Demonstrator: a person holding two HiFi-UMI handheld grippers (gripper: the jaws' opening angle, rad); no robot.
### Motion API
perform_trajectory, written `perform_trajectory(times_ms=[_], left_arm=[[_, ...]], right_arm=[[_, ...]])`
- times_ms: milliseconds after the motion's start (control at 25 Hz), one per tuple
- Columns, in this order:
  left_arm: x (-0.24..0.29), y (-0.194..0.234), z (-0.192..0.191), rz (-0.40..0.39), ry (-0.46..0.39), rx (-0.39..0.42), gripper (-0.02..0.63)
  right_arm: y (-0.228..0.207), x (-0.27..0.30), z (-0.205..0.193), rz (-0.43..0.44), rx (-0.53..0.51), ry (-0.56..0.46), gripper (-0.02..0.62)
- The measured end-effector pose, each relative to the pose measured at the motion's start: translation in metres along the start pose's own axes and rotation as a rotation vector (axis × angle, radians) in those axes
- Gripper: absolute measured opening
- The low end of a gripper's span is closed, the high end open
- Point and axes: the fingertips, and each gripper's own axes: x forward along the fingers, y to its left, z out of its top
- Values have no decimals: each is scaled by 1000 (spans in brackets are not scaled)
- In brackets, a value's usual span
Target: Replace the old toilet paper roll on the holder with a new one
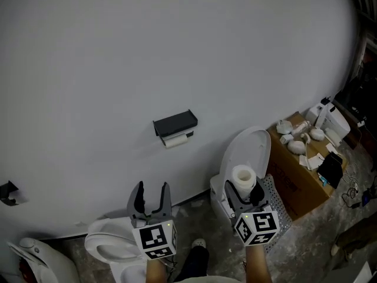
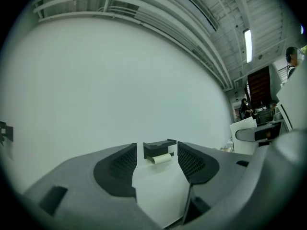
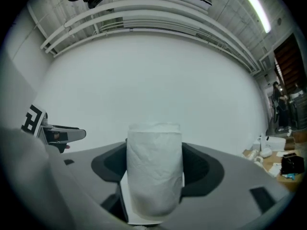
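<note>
Nearest me, the left gripper (image 1: 152, 187) has its jaws spread wide with nothing between them. Its own view looks straight through the gap at the wall. The right gripper (image 1: 243, 192), over at 3 o'clock from it, is clamped on the new toilet paper roll (image 1: 242, 177). The roll stands upright, with both pads pressed against its sides.

Just under the left gripper sits a white toilet bowl (image 1: 109, 246). Behind the right one there's a second toilet (image 1: 247, 152) with its lid up. At 2 o'clock from that is a cardboard box (image 1: 294, 181) with white bits on top, maybe plumbing fittings, too small to say.

Farthest out, at 12 o'clock from the left gripper, the dark holder (image 1: 175, 123) is fixed to the plain white wall (image 1: 177, 52). The old roll (image 1: 175, 140) hangs just beneath its cover, looking nearly used up. Both grippers are well short of it.
</note>
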Motion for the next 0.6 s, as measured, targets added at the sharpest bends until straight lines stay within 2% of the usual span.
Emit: perform_trajectory(times_ms=[600], left_arm=[[142,21,0,17,-5,-7,247]], right_arm=[[-29,149,9,31,-13,-3,310]])
